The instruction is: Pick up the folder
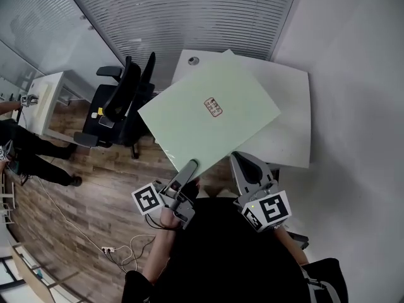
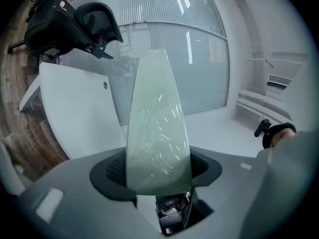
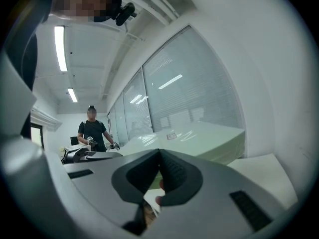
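My left gripper [image 1: 189, 168] is clamped on the green folder [image 1: 208, 115]. My right gripper [image 1: 238, 159] is pinched together by its edge. I should lift slowly, holding it flat above the bench [image 1: 290, 106].

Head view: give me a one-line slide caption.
Left gripper and right gripper clamp the near edges of the pale green folder, held above the white table.

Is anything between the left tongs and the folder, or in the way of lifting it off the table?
Nothing visible. The left tongs are shut on the near edge of the folder, which is held up over the white table with nothing above it. The office chair stands off to the side, apart.
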Demonstrator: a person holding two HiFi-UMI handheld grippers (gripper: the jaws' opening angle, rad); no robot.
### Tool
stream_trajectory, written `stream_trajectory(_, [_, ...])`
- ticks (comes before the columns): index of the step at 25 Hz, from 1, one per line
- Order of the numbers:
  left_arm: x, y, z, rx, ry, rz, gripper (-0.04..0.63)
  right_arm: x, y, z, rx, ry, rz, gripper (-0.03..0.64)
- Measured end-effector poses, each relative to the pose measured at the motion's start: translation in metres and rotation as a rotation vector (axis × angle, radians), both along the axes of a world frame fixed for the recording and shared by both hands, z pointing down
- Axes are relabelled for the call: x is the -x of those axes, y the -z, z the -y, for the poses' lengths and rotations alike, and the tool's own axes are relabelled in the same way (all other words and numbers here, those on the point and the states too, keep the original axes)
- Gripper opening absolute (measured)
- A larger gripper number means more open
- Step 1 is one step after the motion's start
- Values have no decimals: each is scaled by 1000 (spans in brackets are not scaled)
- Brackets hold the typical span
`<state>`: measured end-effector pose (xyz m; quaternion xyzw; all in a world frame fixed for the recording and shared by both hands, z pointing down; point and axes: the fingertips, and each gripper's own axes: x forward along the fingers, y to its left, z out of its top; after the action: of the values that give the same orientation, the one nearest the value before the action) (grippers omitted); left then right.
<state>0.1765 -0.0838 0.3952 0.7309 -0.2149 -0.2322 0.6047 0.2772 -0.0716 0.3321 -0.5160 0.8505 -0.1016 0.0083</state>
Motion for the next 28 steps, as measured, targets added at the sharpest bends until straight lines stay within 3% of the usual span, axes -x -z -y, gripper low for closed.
stream_trajectory(14, [1, -9, -2, 26, -7, -7, 283, 16, -3, -4, -9, 61, -40, -2])
stream_trajectory(28, [2, -25, -6, 56, -26, -11, 284, 20, -13, -9, 16, 52, -28, -2])
